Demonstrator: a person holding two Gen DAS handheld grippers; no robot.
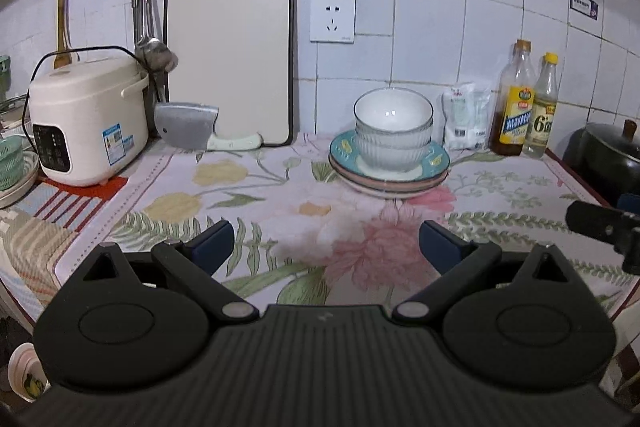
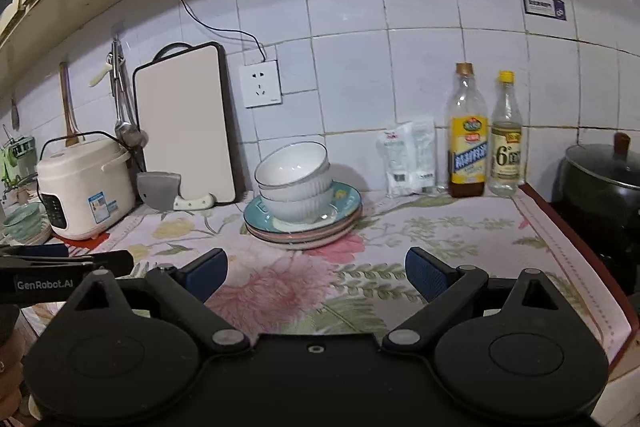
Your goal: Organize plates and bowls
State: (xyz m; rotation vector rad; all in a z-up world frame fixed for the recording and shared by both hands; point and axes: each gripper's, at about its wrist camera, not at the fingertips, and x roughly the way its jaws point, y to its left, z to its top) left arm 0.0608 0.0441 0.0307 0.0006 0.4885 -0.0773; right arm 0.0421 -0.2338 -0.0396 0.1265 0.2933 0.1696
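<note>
White wall tiles back a worktop (image 1: 256, 195) covered by a flowered cloth, and the task's things sit toward its back edge, roughly midway along: a stack of plates (image 1: 389, 174) with nested bowls (image 1: 393, 125) standing upright in the middle of the top plate. I count three bowls, white and ribbed, one inside the next, and what looks like three plates, the teal one on top; the lower rims are too close together to be certain. Both grippers hang short of the stack over the front part of the worktop, with bare cloth between them and the dishes. The left gripper (image 1: 326, 247) has its jaws spread wide with nothing between them, and the stack lies ahead of it and a little to its right. The right gripper (image 2: 316, 273) is likewise wide and empty, with the stack (image 2: 304, 223) ahead and slightly to its left. So the dishes lie between the two lines of approach; neither hand looks clearly nearer. Being round, the stack has no long axis, so any rim grip depends only on reaching forward. Elsewhere stand one rice cooker (image 1: 90, 119), one cutting board (image 1: 230, 55), one cleaver (image 1: 188, 125) and two bottles (image 1: 526, 99).
</note>
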